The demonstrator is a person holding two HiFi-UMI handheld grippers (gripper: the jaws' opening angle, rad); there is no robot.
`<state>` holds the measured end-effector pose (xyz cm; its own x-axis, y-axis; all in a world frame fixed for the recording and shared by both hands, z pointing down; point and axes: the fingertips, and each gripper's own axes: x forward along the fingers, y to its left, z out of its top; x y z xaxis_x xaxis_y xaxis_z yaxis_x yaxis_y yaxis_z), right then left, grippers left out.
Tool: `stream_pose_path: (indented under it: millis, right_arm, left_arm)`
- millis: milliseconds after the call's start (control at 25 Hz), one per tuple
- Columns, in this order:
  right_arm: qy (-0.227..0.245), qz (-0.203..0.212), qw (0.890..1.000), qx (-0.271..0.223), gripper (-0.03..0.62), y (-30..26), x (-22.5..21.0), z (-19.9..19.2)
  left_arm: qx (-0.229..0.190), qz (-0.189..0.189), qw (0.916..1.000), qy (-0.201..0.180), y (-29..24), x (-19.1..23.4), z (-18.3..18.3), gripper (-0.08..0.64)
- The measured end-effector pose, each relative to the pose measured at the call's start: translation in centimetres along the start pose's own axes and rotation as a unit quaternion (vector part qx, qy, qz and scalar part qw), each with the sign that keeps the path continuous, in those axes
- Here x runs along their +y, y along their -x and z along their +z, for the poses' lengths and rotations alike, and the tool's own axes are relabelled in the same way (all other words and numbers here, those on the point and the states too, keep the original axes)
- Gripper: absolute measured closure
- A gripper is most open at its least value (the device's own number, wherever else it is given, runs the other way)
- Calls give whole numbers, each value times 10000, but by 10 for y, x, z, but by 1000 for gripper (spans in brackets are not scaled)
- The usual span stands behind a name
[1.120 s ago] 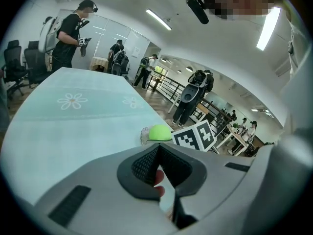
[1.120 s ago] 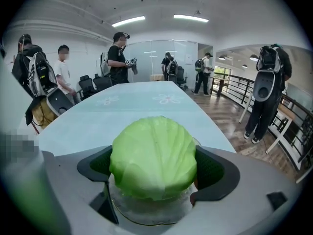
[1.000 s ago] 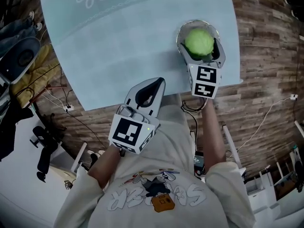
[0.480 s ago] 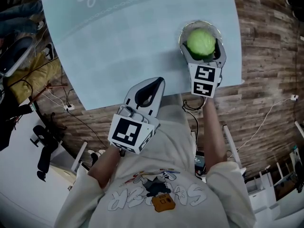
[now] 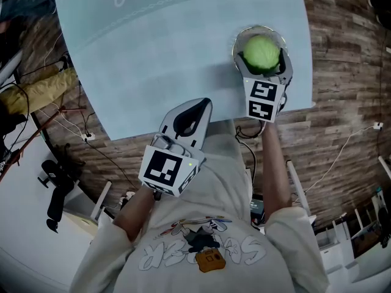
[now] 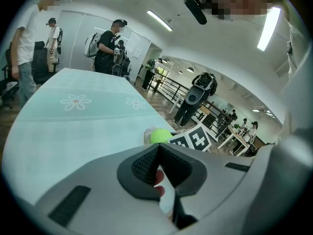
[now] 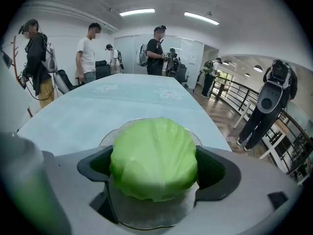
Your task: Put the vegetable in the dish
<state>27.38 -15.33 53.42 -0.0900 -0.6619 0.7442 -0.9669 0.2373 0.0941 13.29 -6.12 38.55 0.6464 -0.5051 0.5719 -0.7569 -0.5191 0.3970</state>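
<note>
**Cabbage in the dish, right fingers still on it**

Left gripper (image 5: 194, 113): low in the head view, tips just over the near edge of the table (image 5: 183, 47), marker cube back over the person's shirt (image 5: 208, 224). Fingers closed tip to tip, nothing between them. Same spot as a second ago.

Table: pale blue cloth, flower print at the far end.

Right gripper (image 5: 263, 58): at the table's right near corner, fingers clamped on either side of a green cabbage (image 5: 261, 51). The cabbage sits inside the rim of a clear glass dish (image 5: 259, 28). The right gripper view shows the dish floor under it, but cannot tell whether they touch. Over the last second the grip is unchanged, and gripper and cabbage have barely shifted.
</note>
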Motion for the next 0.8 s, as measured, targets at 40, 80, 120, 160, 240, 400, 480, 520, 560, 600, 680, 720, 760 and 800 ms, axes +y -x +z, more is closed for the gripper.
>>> stream_pose_path:
  millis: [40,80,120,160,240,400,480,520,560,600,680,720,760,800]
  right_arm:
    - [-9,-15,10000,6,80,0,0,0]
    - [-4,-40,10000,-6,80,1,0,0]
    - [32,-78,10000,-50,80,2,1,2]
    - [99,-125,9998,-129,80,3,0,4]
    - [221,-184,9992,-287,81,7,0,11]
    - [120,-135,9994,-287,80,7,2,14]
    - [119,-163,9995,-254,80,6,1,12]
    - [126,-177,9995,-244,80,6,0,11]
    - [128,-186,9995,-239,81,6,0,11]
    - [127,-193,9994,-239,81,6,0,11]
    - [133,-204,9994,-246,81,5,0,12]
    - [133,-208,9994,-246,81,5,0,13]
    - [125,-212,9994,-245,81,5,0,14]
    - [109,-220,9994,-246,81,5,0,14]
  left_arm:
    - [-2,-1,10000,2,1,0,0,558]
    - [-5,0,10000,1,2,1,-1,558]
    - [-9,3,10000,-2,3,1,-1,558]
    - [-14,5,10000,-5,3,1,0,558]
    - [-32,5,10000,-2,4,2,0,558]
    - [-45,-2,10000,10,5,4,2,558]
    - [-64,-14,10000,-2,4,3,3,558]
    - [-78,-14,10000,-12,4,3,4,558]
    - [-87,-16,10000,-17,4,4,5,558]
    - [-87,-25,10000,-18,4,5,5,558]
    - [-81,-39,10000,-13,3,6,6,558]
    - [-81,-39,10000,-12,4,7,6,558]
    - [-83,-37,10000,-12,4,8,7,558]
    - [-86,-34,10000,-16,5,8,7,558]
